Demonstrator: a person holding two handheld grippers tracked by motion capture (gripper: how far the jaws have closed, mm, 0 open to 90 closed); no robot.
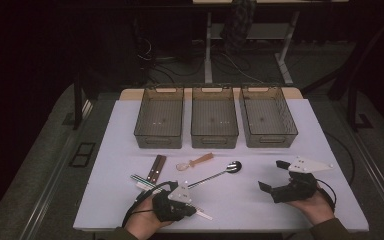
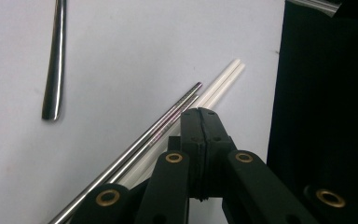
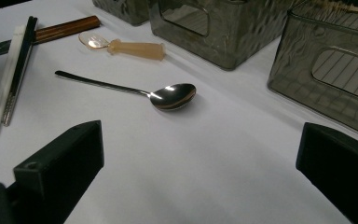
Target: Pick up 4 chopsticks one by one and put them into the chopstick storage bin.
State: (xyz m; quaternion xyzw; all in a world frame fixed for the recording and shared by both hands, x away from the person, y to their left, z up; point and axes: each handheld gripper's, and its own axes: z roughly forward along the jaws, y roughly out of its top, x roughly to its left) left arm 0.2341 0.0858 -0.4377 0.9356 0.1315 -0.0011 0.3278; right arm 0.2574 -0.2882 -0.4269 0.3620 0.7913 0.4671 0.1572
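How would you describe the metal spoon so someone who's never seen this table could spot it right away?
Start at the three mesh bins lined up along the far side of the white table. In front of the middle bin lies a long metal spoon, its bowl pointing toward the right gripper. Unlike the small spoon with the amber handle just behind it, it is all shiny steel and slimmer.

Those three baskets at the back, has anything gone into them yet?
No. All three baskets look empty. The left gripper is shut beside the chopsticks, holding nothing. The right gripper waits open. The metal spoon and other cutlery lie on the table.
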